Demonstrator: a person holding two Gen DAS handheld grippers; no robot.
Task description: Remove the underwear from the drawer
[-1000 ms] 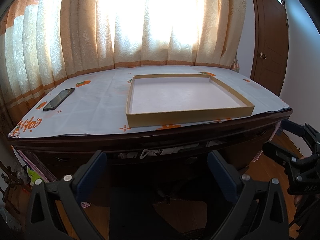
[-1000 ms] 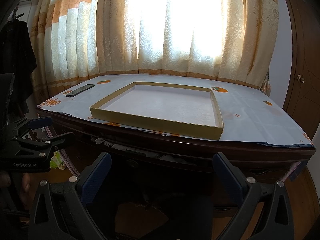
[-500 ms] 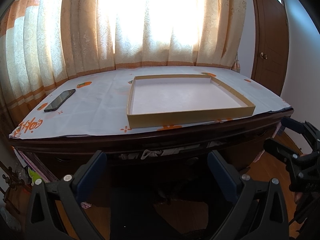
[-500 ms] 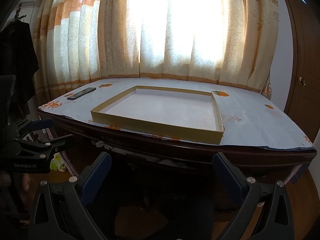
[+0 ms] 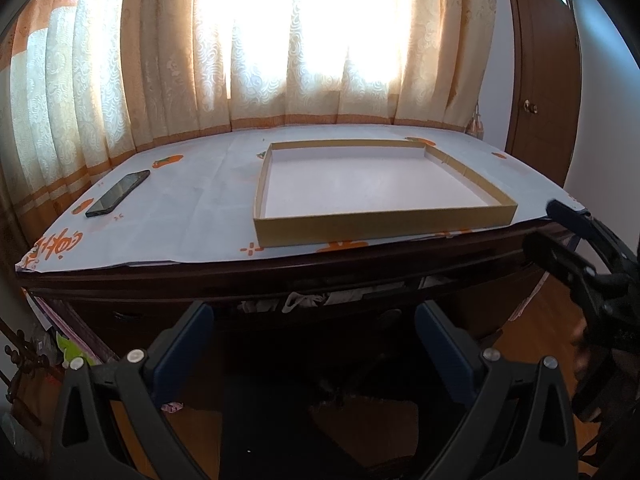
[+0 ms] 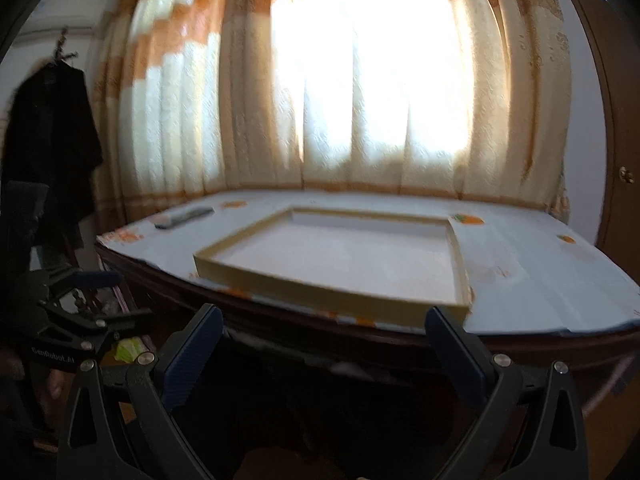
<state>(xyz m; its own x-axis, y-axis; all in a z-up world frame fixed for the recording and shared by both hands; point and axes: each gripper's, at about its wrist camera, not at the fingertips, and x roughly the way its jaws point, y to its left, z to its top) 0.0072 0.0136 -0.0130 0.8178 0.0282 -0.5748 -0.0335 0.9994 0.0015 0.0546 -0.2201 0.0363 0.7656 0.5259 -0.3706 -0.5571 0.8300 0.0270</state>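
A dark wooden desk has a drawer slightly open under its front edge, with pale crumpled underwear showing in the gap. My left gripper is open and empty, in front of and just below the drawer. My right gripper is open and empty, near the desk's front edge; the drawer is dark and blurred there. The right gripper also shows at the right edge of the left wrist view.
A shallow cardboard tray lies on the white-and-orange paper cover of the desk top. A black phone lies at the left. Curtains hang behind, a wooden door stands at the right, and dark clothing hangs at the left.
My right gripper has moved down and closer to the desk front, so the desk top looks flatter and blurred. The left gripper has barely moved.
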